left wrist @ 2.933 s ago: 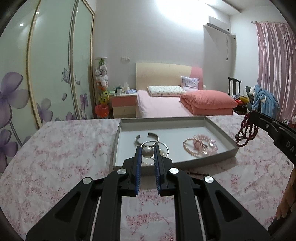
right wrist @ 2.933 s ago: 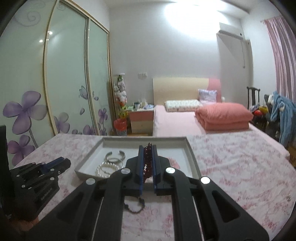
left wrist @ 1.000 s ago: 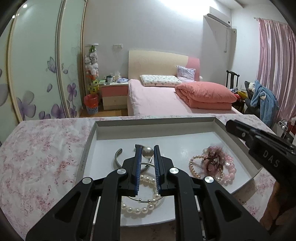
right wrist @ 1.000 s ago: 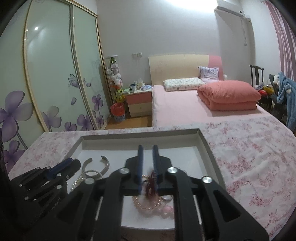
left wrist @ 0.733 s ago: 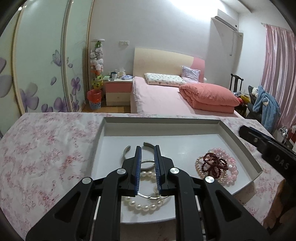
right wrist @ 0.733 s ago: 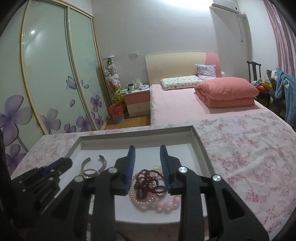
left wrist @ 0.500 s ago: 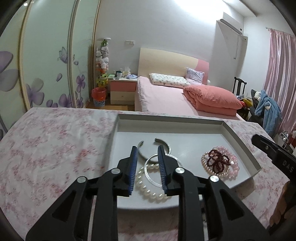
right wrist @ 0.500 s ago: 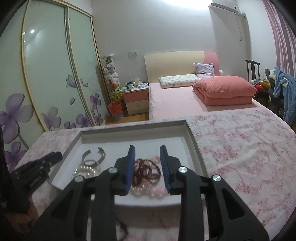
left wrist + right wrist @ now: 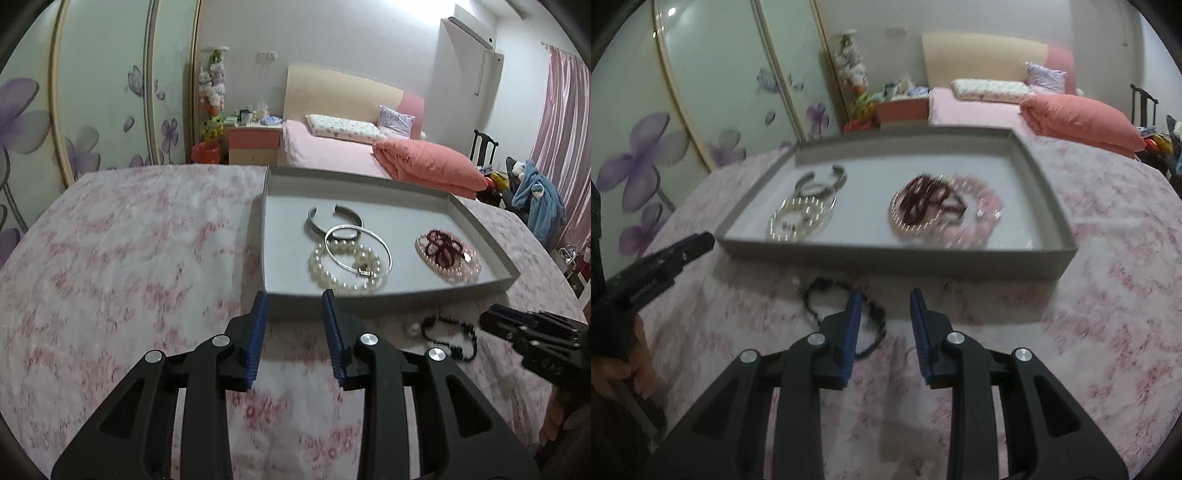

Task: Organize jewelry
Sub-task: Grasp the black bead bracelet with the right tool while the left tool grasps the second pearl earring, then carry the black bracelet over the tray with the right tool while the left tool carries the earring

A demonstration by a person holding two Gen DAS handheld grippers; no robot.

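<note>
A grey tray [image 9: 406,293] on the floral tablecloth holds a silver cuff [image 9: 313,221], a thin silver bangle [image 9: 344,226] lying over a pearl bracelet [image 9: 332,275], and a dark red bead bracelet [image 9: 439,247] on top of a pink bead bracelet [image 9: 466,271]. A black bead bracelet [image 9: 809,300] lies on the cloth in front of the tray [image 9: 923,264]. My left gripper [image 9: 294,295] hovers just before the tray's front wall, its jaws opening with nothing between them. My right gripper [image 9: 885,293] is open and empty, its left finger right beside the black bracelet.
The table's floral cloth [image 9: 129,258] stretches to the left of the tray. Beyond the table are a pink bed [image 9: 332,151], a nightstand [image 9: 253,142] and mirrored wardrobe doors [image 9: 110,92]. A hand [image 9: 624,373] holds the left tool at the lower left.
Both grippers opened and drew back out of the tray. The pearl-and-bangle piece and the dark red bracelet now lie in the tray. The right gripper tipped down toward the black bracelet.
</note>
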